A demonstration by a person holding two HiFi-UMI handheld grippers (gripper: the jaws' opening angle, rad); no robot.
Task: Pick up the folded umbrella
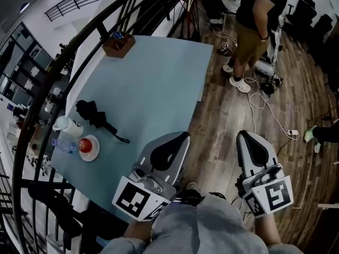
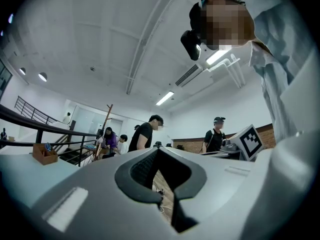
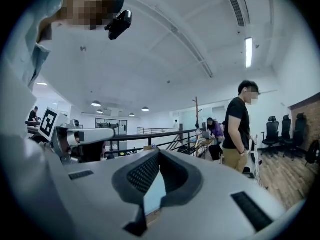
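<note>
The folded black umbrella [image 1: 94, 116] lies on the pale blue table [image 1: 159, 78] near its left edge, its strap end toward the table's middle. My left gripper [image 1: 183, 135] is shut and empty above the table's near right edge, well to the right of the umbrella. My right gripper [image 1: 244, 134] is also shut and empty, out over the wooden floor beside the table. In the left gripper view the jaws [image 2: 157, 150] meet at the tips and point level across the room. In the right gripper view the jaws [image 3: 159, 152] do the same. The umbrella shows in neither gripper view.
A wooden box [image 1: 118, 43] stands at the table's far corner. A white jug [image 1: 63, 125], a plastic bottle [image 1: 62, 144] and a red apple [image 1: 85, 145] on a plate [image 1: 96, 151] sit by the umbrella. A black railing [image 1: 47, 89] runs along the left. A person [image 1: 254, 30] and cables [image 1: 265, 110] are on the floor.
</note>
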